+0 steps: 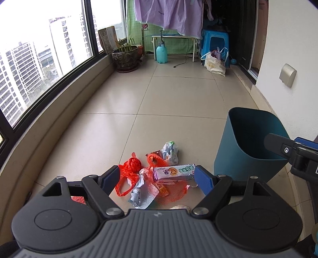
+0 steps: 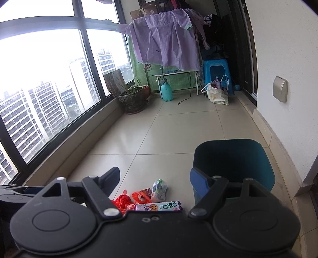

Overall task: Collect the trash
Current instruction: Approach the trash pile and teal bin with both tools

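Note:
A heap of trash lies on the tiled floor: a red plastic bag [image 1: 129, 166], an orange net [image 1: 157, 160], a white-green wrapper [image 1: 170, 150], a long biscuit wrapper [image 1: 174, 171] and crumpled paper [image 1: 142, 190]. My left gripper [image 1: 157, 176] hovers above the heap, open, with nothing pressed between its blue pads. A teal bin [image 1: 250, 142] stands just right of the heap. My right gripper [image 2: 156, 178] is open too, held above the biscuit wrapper [image 2: 159, 206] and the red bag [image 2: 122, 199], left of the bin [image 2: 234, 158]. The right gripper [image 1: 284, 142] also shows over the bin's rim.
A curved window ledge [image 1: 59, 127] runs along the left and a white wall [image 1: 288, 49] along the right. At the far end stand a plant pot [image 1: 126, 56], a spray bottle [image 1: 162, 53], a blue stool [image 1: 215, 42], a shopping bag [image 1: 214, 63] and hanging purple cloth [image 1: 169, 13].

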The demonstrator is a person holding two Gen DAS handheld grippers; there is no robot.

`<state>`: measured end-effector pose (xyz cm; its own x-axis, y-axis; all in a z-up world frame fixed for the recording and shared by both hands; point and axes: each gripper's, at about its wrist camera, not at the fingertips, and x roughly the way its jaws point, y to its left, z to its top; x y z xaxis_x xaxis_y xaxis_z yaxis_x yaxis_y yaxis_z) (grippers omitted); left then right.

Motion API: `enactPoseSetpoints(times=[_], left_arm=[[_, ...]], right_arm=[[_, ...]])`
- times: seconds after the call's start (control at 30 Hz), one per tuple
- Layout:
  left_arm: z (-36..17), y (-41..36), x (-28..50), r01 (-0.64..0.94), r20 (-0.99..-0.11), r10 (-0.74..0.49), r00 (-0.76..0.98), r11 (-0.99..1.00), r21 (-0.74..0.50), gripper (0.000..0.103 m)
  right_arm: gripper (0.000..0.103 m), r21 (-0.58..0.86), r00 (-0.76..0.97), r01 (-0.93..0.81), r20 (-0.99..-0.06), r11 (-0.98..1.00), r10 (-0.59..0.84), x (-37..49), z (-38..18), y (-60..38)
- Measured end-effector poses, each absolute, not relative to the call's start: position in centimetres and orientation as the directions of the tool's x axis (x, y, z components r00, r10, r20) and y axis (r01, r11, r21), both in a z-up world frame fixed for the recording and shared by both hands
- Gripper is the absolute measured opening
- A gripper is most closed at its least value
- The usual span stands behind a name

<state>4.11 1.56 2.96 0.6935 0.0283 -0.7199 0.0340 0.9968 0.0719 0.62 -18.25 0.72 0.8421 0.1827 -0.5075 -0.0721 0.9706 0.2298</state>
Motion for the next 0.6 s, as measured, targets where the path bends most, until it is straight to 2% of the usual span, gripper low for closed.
enactPoseSetpoints(times=[0.1,0.23,0.6], left_arm=[[2.1,1.4,3.2,0.042,-0.733,0.027,0.68,0.996,0.075,0.082],[0.9,0.6,2.2,0.077,-0.75,0.022,0.661,0.992,0.097,0.082],[-1.4,0.6,2.1,0.073,-0.78,0.036,0.625,0.992,0.104,0.082]], right_arm=[[0.077,0.257,0.804,-0.064,-0.559,0.964,0.203,0.0,-0.4,-18.5],[0.077,0.213,0.79,-0.061,-0.587,0.975,0.178,-1.6,-2.1,-18.1],[0.077,0.188,0.789,-0.058,-0.593,0.98,0.161,-2.5,-4.5,-17.5]])
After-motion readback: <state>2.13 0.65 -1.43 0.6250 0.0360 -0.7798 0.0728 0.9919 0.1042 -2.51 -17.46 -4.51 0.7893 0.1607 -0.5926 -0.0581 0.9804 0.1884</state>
